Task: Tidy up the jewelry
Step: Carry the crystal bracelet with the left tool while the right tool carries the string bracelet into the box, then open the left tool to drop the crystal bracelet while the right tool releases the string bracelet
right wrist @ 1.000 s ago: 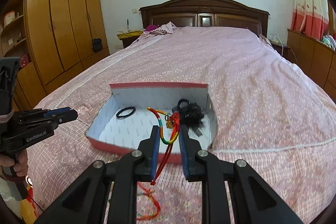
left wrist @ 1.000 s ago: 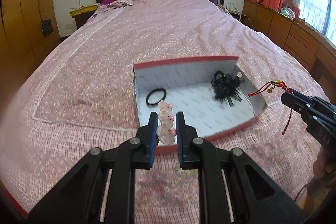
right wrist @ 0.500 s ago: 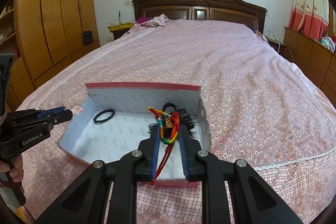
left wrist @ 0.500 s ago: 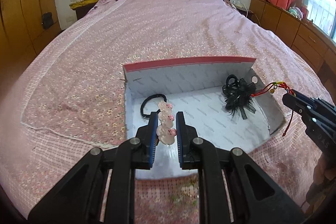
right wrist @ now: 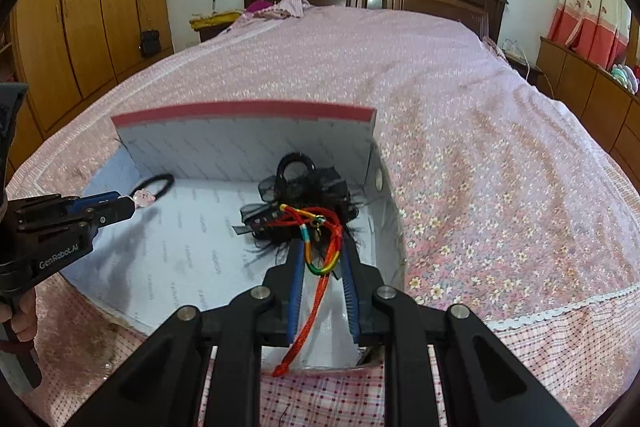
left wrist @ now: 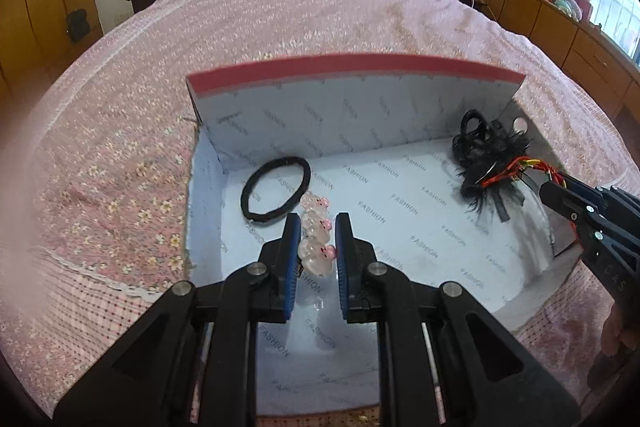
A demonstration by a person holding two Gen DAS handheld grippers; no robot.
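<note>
Over the open box point(left wrist: 360, 115) on the bed point(left wrist: 320, 7), the left gripper point(left wrist: 318, 247) is clasping a pink piggy clip point(left wrist: 316, 235) while the right gripper point(right wrist: 322, 263) is pinching a rainbow cord bracelet point(right wrist: 320, 227) above the black hair bow point(right wrist: 304, 183).

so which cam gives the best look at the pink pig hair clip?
Left wrist: the pink pig hair clip sits centred between the left gripper fingers, three pigs visible, above the box. Right wrist shows only one pig poking past the fingertips.
</note>
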